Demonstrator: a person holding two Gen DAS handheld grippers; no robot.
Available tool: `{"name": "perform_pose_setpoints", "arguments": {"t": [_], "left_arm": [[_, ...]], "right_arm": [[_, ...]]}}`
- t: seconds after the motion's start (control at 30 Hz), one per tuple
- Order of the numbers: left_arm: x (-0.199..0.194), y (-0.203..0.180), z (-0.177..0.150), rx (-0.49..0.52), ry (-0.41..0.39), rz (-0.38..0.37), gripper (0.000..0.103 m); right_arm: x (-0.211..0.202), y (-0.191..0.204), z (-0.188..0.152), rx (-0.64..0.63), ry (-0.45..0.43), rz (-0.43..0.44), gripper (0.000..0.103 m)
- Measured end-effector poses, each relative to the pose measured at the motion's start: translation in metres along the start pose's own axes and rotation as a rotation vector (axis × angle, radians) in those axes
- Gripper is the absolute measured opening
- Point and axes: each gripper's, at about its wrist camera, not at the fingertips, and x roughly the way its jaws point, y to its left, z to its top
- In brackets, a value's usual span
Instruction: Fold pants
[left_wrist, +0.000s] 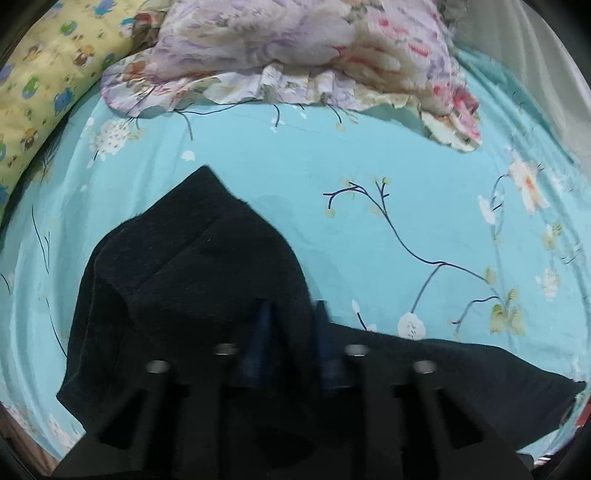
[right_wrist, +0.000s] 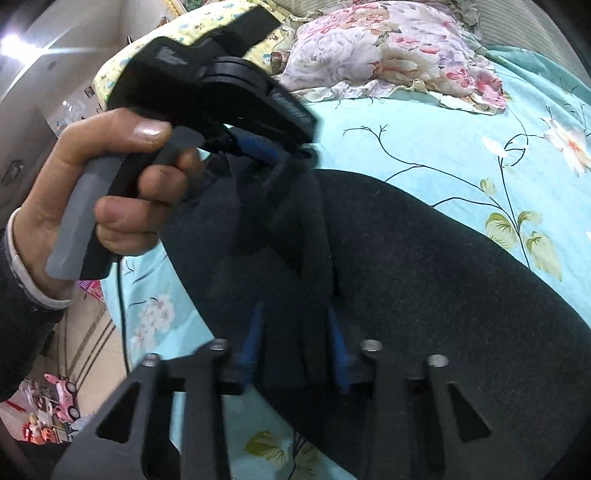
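pants (left_wrist: 192, 266) lie on bed sheet (left_wrist: 369, 229) w/ pillows (left_wrist: 295, 55) behind.

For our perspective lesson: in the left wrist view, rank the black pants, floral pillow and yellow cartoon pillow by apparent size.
1. black pants, nearest the camera
2. floral pillow
3. yellow cartoon pillow, partly cut off

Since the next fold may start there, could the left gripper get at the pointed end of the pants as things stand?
Probably not yet: the left gripper appears shut on a fold of the dark pants. The pointed end lies bare on the blue sheet ahead, nothing blocking it.
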Motion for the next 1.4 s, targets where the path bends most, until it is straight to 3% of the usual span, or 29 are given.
{"name": "perform_pose_setpoints", "arguments": {"t": [0.1,0.23,0.47,0.77,1.4], "left_arm": [[-0.017,0.016,-0.013,-0.034,-0.048,-0.060,0.005],[-0.049,0.043,-0.039,-0.114,-0.152,-0.188,0.004],[-0.084,0.085,-0.099,-0.221,-0.294,-0.313,0.004],[-0.071,0.129,-0.145,-0.348,-0.300,-0.436,0.004],[-0.037,0.155,-0.172,-0.403,-0.242,-0.480,0.006]], "right_arm": [[-0.003,-0.005,0.000,0.017,-0.009,0.000,0.007],[-0.015,-0.004,-0.001,0.025,-0.043,0.003,0.006],[-0.034,0.012,-0.002,-0.031,-0.070,0.017,0.006],[-0.031,0.032,-0.010,-0.127,-0.023,-0.019,0.006],[-0.012,0.037,-0.016,-0.161,0.057,-0.063,0.006]]}}
